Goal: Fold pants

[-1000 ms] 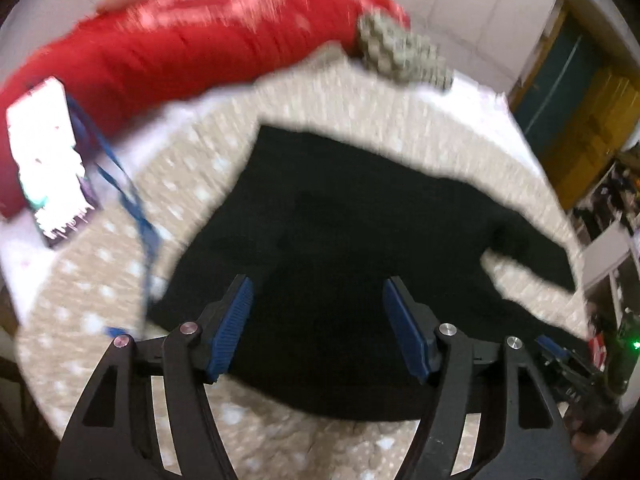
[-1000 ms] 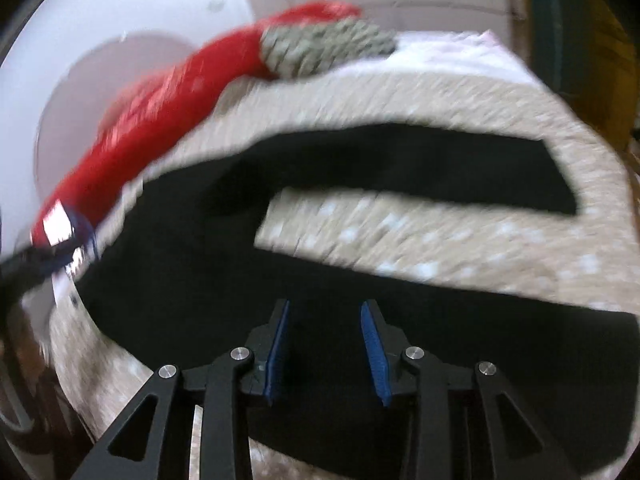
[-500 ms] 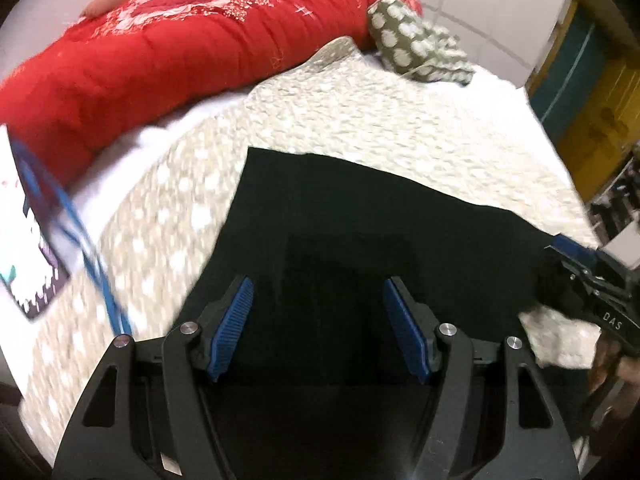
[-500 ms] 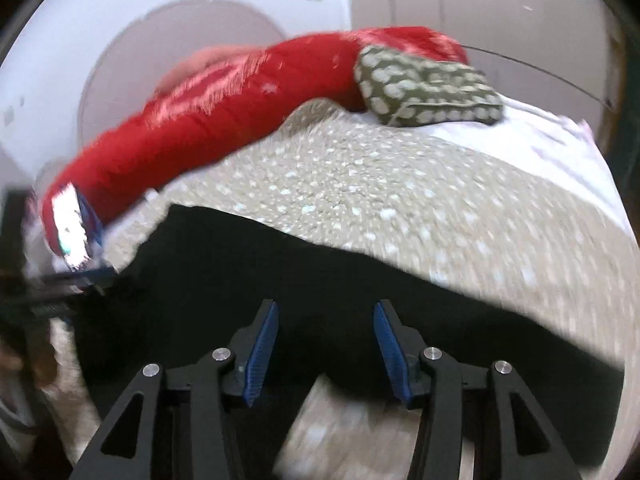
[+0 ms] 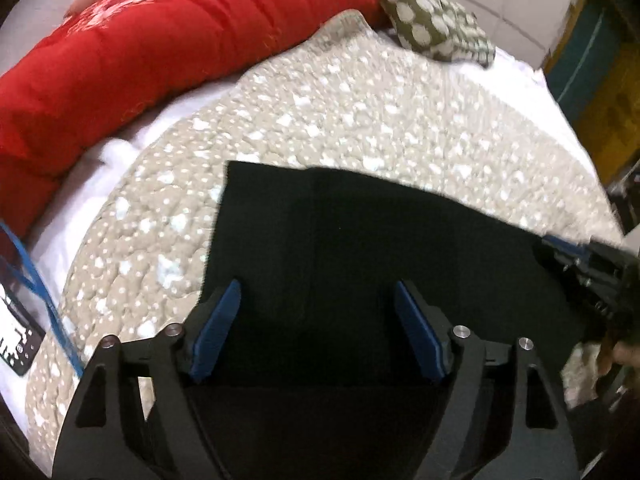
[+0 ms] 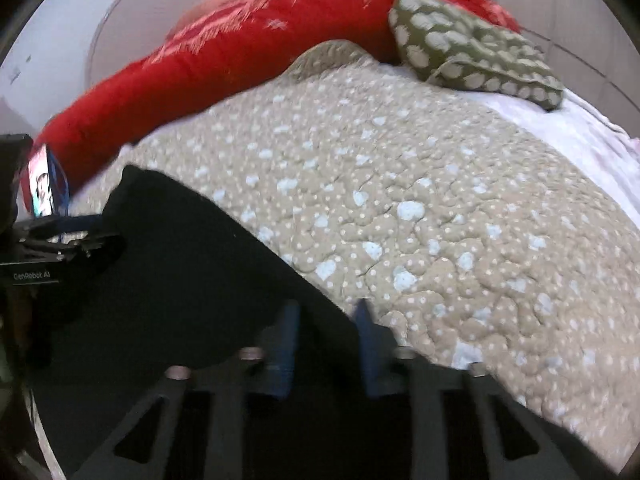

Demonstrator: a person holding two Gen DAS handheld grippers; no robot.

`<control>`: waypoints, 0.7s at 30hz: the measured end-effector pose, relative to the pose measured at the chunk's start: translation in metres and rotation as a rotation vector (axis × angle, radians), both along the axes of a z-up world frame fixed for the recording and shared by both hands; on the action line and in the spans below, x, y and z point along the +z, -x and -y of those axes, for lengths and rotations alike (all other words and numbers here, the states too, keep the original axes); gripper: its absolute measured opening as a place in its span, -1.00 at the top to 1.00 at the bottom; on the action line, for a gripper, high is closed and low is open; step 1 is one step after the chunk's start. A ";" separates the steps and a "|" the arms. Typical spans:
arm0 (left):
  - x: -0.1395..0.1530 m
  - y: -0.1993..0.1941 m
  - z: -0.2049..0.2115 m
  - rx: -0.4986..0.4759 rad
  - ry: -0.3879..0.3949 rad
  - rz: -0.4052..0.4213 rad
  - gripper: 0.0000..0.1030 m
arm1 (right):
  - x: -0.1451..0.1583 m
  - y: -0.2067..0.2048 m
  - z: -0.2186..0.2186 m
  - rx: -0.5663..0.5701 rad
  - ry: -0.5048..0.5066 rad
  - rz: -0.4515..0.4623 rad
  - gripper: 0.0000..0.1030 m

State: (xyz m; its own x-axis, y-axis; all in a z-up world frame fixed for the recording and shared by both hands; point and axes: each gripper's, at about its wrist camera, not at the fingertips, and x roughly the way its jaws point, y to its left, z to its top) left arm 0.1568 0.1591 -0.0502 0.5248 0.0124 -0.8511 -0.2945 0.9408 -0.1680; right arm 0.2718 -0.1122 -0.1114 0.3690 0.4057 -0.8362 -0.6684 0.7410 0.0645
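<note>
The black pants (image 5: 360, 248) lie flat on the beige dotted quilt (image 5: 360, 112), folded with one leg over the other. My left gripper (image 5: 318, 332) is open, its blue pads hovering over the near part of the pants. In the right wrist view the pants (image 6: 168, 272) fill the lower left. My right gripper (image 6: 326, 344) is open but narrower, blurred, over the pants' edge where it meets the quilt (image 6: 440, 220). The right gripper also shows at the right edge of the left wrist view (image 5: 588, 268).
A red quilted blanket (image 5: 140, 48) lies along the far side of the bed, with a green dotted pillow (image 5: 432, 28) beside it. A phone on a blue lanyard (image 5: 16, 332) lies at the left. White sheet (image 6: 580, 132) shows at the far right.
One second ago the two legs lay apart; now one lies over the other. Both grippers have moved in low over the pants, and the right one has narrowed.
</note>
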 end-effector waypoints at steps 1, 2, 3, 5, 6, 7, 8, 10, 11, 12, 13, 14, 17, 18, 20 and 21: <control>0.005 0.003 -0.003 0.022 0.011 0.016 -0.52 | 0.004 0.006 0.000 -0.002 0.012 0.023 0.81; 0.009 0.009 -0.007 0.043 0.018 0.030 -0.52 | 0.011 0.016 0.001 -0.004 0.022 0.054 0.84; 0.017 0.019 -0.015 0.071 0.027 0.052 -0.52 | 0.018 0.025 0.003 -0.004 0.017 0.067 0.89; 0.028 0.038 -0.024 0.109 0.037 0.093 -0.52 | 0.039 0.049 0.006 0.000 -0.006 0.113 0.90; 0.037 0.051 -0.031 0.132 0.043 0.119 -0.52 | 0.051 0.067 0.010 0.000 -0.018 0.145 0.90; 0.043 0.062 -0.035 0.144 0.047 0.134 -0.52 | 0.060 0.079 0.010 0.002 -0.030 0.163 0.90; 0.050 0.073 -0.040 0.160 0.052 0.153 -0.52 | 0.073 0.102 0.016 0.005 -0.051 0.188 0.90; 0.065 0.096 -0.049 0.200 0.056 0.194 -0.52 | 0.086 0.134 0.021 0.015 -0.078 0.215 0.90; 0.071 0.106 -0.052 0.212 0.057 0.211 -0.52 | 0.094 0.160 0.026 0.020 -0.098 0.224 0.90; 0.078 0.116 -0.054 0.221 0.057 0.232 -0.52 | 0.097 0.175 0.028 0.024 -0.108 0.223 0.90; 0.084 0.126 -0.056 0.226 0.053 0.249 -0.52 | 0.099 0.190 0.030 0.028 -0.119 0.219 0.90; 0.089 0.134 -0.058 0.229 0.049 0.260 -0.52 | 0.098 0.214 0.033 0.029 -0.138 0.205 0.90; 0.094 0.148 -0.052 0.208 0.054 0.269 -0.52 | 0.078 0.254 0.038 0.020 -0.178 0.125 0.90; 0.093 0.152 -0.049 0.201 0.059 0.267 -0.52 | 0.062 0.266 0.039 0.016 -0.183 0.074 0.90; 0.091 0.158 -0.044 0.180 0.064 0.262 -0.52 | 0.027 0.278 0.037 -0.005 -0.143 -0.001 0.90; 0.087 0.158 -0.040 0.169 0.060 0.252 -0.52 | 0.017 0.278 0.038 -0.027 -0.130 -0.029 0.90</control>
State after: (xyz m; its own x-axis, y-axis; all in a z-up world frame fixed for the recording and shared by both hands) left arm -0.0015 0.1991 0.0371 0.7140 0.0715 -0.6965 -0.3884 0.8681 -0.3091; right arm -0.0066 -0.1499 -0.0940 0.3572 0.5018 -0.7878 -0.6449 0.7426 0.1806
